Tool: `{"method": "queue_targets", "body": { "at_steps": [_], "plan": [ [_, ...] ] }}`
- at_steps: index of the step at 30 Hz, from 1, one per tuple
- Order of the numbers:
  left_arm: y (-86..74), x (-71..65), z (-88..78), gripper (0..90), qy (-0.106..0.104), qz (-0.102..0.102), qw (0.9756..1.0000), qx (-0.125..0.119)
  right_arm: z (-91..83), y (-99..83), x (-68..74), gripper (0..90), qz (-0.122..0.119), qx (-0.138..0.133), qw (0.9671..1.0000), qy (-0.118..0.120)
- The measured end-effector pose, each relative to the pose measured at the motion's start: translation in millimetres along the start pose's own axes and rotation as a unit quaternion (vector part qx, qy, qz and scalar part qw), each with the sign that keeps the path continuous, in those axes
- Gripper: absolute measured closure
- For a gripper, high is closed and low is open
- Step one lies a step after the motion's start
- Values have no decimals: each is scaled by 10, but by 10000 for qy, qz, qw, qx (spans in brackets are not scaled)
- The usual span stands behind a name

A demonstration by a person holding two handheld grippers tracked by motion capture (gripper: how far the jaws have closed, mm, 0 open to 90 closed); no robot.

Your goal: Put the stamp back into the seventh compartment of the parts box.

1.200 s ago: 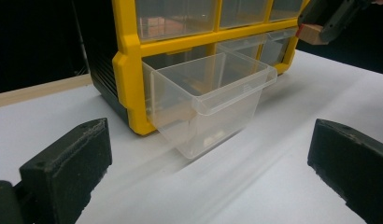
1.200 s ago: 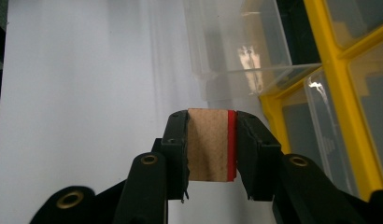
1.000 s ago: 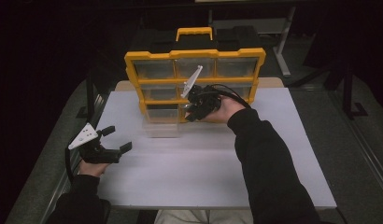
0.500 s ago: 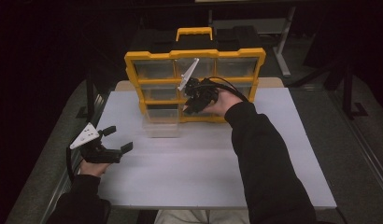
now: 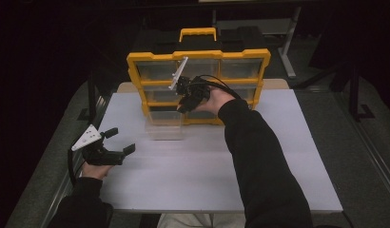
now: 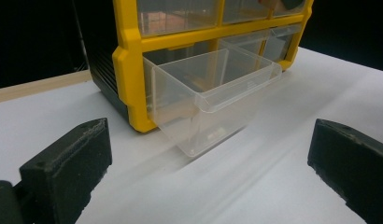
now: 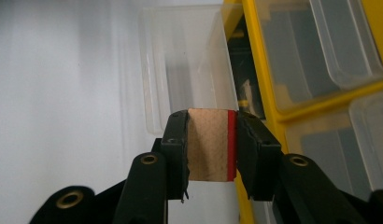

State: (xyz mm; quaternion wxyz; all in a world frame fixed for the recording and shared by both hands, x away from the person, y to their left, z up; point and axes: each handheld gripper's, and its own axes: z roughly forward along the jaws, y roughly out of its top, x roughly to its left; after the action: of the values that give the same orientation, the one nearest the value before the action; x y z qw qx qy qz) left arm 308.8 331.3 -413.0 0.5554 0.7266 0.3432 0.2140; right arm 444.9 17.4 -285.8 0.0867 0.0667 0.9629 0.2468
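The right tongs (image 7: 209, 144) are clamped on a small tan block with a red edge (image 7: 211, 143), which looks like wood or cork, and they hang in front of the yellow plastic organiser cabinet with clear drawers (image 5: 198, 55), just above the one clear plastic drawer (image 5: 164, 128) that has been pulled out of the bottom row at the cabinet's left end. The block is pinched between the two black jaws, over the drawer's open mouth or just beside it — I can't tell which.

The left tongs (image 5: 121, 141) rest low on the white surface (image 5: 278, 156), well apart from the cabinet, with the jaws standing wide and nothing between them.

What could go wrong, I'd say, is the drop. The drawer hangs out with its front tipped down onto the surface. If the block is let go a little short, it could strike the front lip, bounce and skid off across the smooth board. A knock from the tongs could also jog the light drawer further out, since nothing steadies it.

The surface is a plain white board, bare apart from the cabinet, laid on a grey table. The room around it is dark — a metal frame and table legs show dimly behind.
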Motion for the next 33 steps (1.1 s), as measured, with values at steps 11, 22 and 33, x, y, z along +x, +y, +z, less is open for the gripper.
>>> {"method": "queue_targets", "body": {
  "at_steps": [11, 22, 33],
  "plan": [
    [-1, -9, 8, 0, -21, 8, 10000, 18, 113, 165, 7, 647, -103, 8, 9999, 57],
    [-1, -8, 15, 0, -37, 19, 10000, 36, 209, 320, 16, 647, -194, -14, 9997, 120],
    [-1, -5, 14, 0, -40, 19, 10000, 29, 432, 417, 15, 647, -250, -16, 9994, 245]
  ]
}}
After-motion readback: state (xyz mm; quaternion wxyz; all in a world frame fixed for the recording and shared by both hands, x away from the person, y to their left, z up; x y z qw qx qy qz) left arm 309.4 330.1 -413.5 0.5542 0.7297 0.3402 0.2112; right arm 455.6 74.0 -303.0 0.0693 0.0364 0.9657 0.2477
